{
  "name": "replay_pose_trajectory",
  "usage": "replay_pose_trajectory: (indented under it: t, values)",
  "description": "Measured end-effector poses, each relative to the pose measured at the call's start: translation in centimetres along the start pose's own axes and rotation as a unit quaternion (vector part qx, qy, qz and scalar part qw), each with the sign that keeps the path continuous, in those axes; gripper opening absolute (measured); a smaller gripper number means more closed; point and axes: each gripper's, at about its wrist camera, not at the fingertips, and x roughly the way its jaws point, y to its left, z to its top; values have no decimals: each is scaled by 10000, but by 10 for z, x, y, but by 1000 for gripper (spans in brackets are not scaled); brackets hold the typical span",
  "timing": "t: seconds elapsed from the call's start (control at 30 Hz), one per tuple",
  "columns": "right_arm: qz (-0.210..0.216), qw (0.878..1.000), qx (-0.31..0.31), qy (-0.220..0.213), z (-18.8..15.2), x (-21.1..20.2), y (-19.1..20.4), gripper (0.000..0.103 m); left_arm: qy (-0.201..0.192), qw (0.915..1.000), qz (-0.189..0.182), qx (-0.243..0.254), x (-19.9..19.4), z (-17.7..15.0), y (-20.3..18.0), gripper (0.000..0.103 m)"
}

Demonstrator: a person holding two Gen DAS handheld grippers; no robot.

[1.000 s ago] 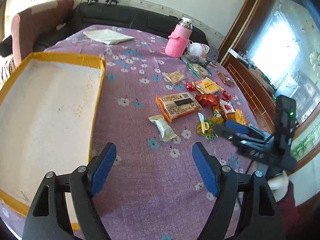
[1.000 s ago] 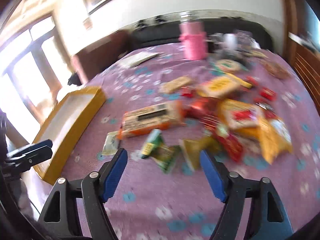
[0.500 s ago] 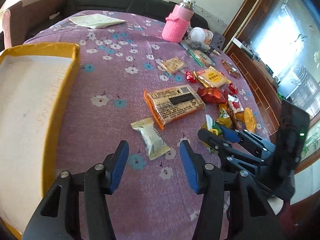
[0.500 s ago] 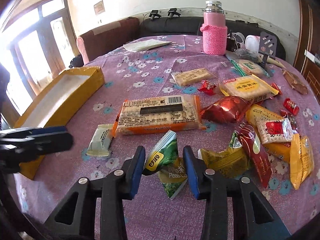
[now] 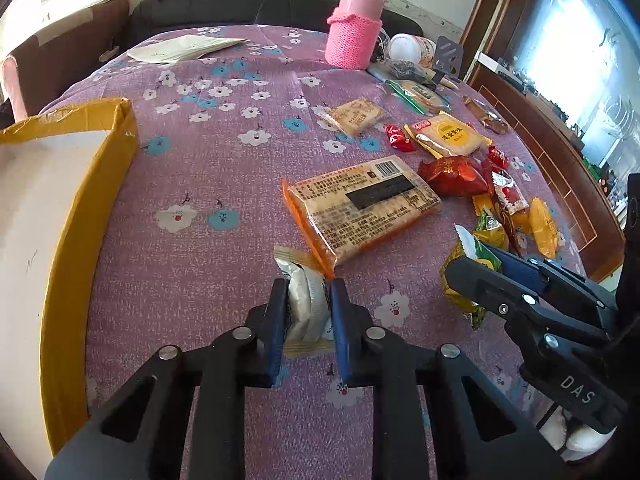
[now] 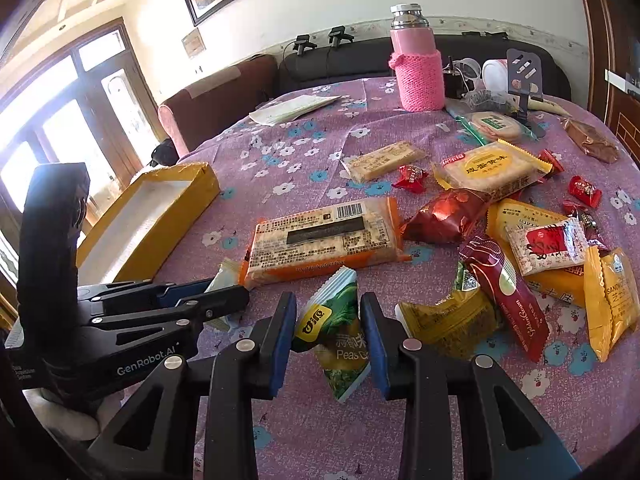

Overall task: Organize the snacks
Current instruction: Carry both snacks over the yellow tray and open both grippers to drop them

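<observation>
In the last half second both my tongs have closed in: my left gripper (image 5: 308,312) now pinches the small white-and-silver foil snack packet (image 5: 306,300), where a moment ago its blue pads stood apart on either side of it, and my right gripper (image 6: 328,336) has drawn its pads against the green crinkled pea-snack pouch (image 6: 340,332), pinching it at the sides. I judge both grasps are made, so the next move is to lift and carry each snack to the yellow-taped cardboard tray (image 5: 100,184), which lies at about nine o'clock from my left tongs on the purple flowered tablecloth (image 5: 224,168). On the green pouch I can read "Peas"; its yellow badge is not legible to me. The long orange-edged cracker pack (image 6: 326,236) at twelve o'clock shows a barcode and small print too fine to read. The tong bodies read "GenRobot.AI" and "DAS".
</observation>
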Motion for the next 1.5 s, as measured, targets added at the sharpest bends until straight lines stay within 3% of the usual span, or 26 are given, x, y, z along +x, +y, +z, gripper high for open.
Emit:
replay_pose_trajectory:
  t: [0.17,0.37,0.63,0.8,1.0,1.3,1.5]
  values:
    - [26,9999,-31,-102,-1,-4,5,34,-262,9994,-158,-188,-28,-5,5,18]
    - [240,9995,3,-194,2,-25,25,34,-800,9955,-281,-419,-97,-13,30,18]
    - [1102,9934,-308,-78,22,-48,110,33,-1277,9870,400,-892,-159,-33,112,18]
    - [1761,9829,-392,372,30,-22,177,33,-1206,9814,689,-1323,-161,-51,165,18]
    - [1886,9760,-526,954,19,37,239,33,-929,9777,782,-1711,-140,-62,209,19]
    - [1795,9705,-746,1430,-4,79,272,33,-824,9762,709,-1875,-130,-72,235,19]
    - [1738,9719,-827,1356,-9,79,283,39,-837,9761,632,-1904,-135,-72,236,21]
